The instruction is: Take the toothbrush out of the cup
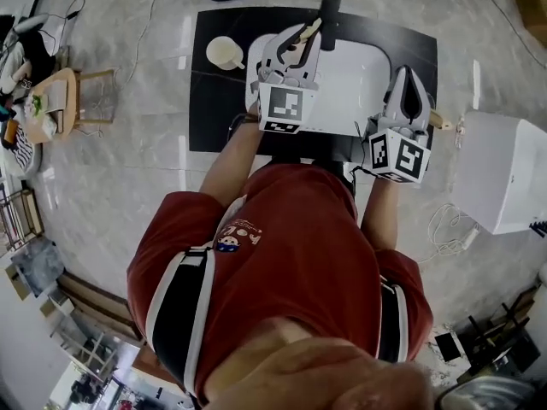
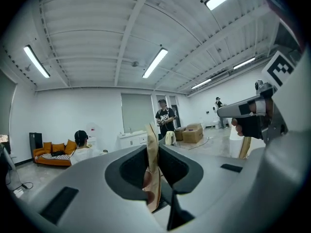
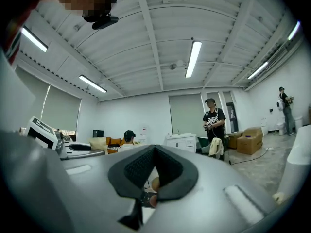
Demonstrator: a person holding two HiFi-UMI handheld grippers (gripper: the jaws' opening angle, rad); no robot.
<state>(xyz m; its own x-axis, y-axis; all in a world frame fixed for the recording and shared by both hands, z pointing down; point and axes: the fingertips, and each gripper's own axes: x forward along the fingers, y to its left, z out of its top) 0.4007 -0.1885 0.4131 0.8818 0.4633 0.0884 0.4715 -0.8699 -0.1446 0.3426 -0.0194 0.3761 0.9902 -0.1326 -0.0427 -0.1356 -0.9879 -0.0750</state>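
A wooden toothbrush (image 1: 308, 33) lies between the jaws of my left gripper (image 1: 301, 38), which is shut on its handle and held out level above the white basin (image 1: 363, 79). In the left gripper view the pale handle (image 2: 152, 152) stands upright in the gap of the left gripper (image 2: 154, 147). A cream cup (image 1: 224, 53) stands on the black table (image 1: 214, 109), to the left of that gripper and apart from it. My right gripper (image 1: 408, 75) hangs over the basin's right edge, shut and empty; the right gripper view shows its pads (image 3: 167, 171) pressed together.
A black tap (image 1: 330, 8) rises at the basin's far edge. A white box (image 1: 504, 173) sits on the floor to the right, a wooden stool (image 1: 85, 101) to the left. Further off in the room stand a person (image 3: 214, 125) and cardboard boxes (image 2: 192, 132).
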